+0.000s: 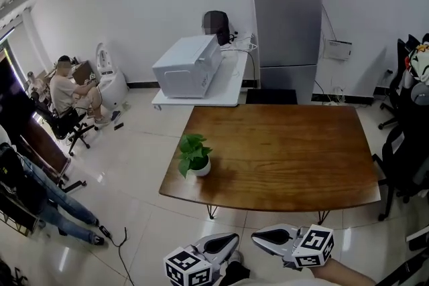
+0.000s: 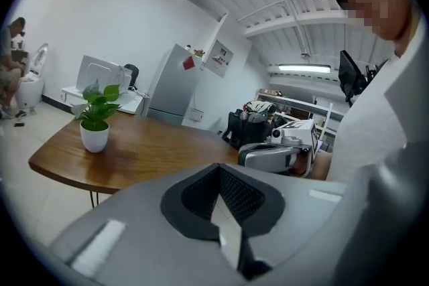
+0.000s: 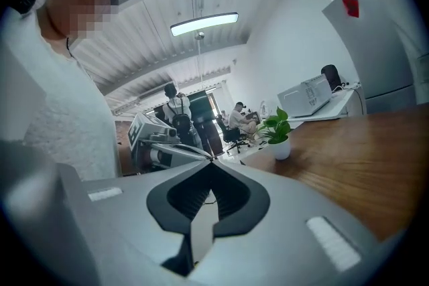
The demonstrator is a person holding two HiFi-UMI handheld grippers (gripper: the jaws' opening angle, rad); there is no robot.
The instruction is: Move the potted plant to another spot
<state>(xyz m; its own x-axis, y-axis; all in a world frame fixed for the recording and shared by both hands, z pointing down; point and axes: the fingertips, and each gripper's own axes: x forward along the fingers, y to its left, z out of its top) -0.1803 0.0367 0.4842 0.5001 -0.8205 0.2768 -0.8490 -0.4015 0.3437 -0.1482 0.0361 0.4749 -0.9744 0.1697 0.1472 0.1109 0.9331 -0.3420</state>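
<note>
my left gripper (image 1: pixel 230 242) and right gripper (image 1: pixel 259 238) sit at the frame's bottom edge, jaws pinched together on nothing; i'd spread them before reaching the potted plant (image 1: pixel 194 157), centre left.

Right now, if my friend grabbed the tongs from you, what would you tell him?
Left tongs: shut, empty, short of the table.
Right tongs: shut, empty, beside the left pair.
Plant: upright in its white pot near the table's left front corner, untouched.
Done: nothing yet.
Left to do: open the tongs, grip the pot, and set it down on another spot.
</note>
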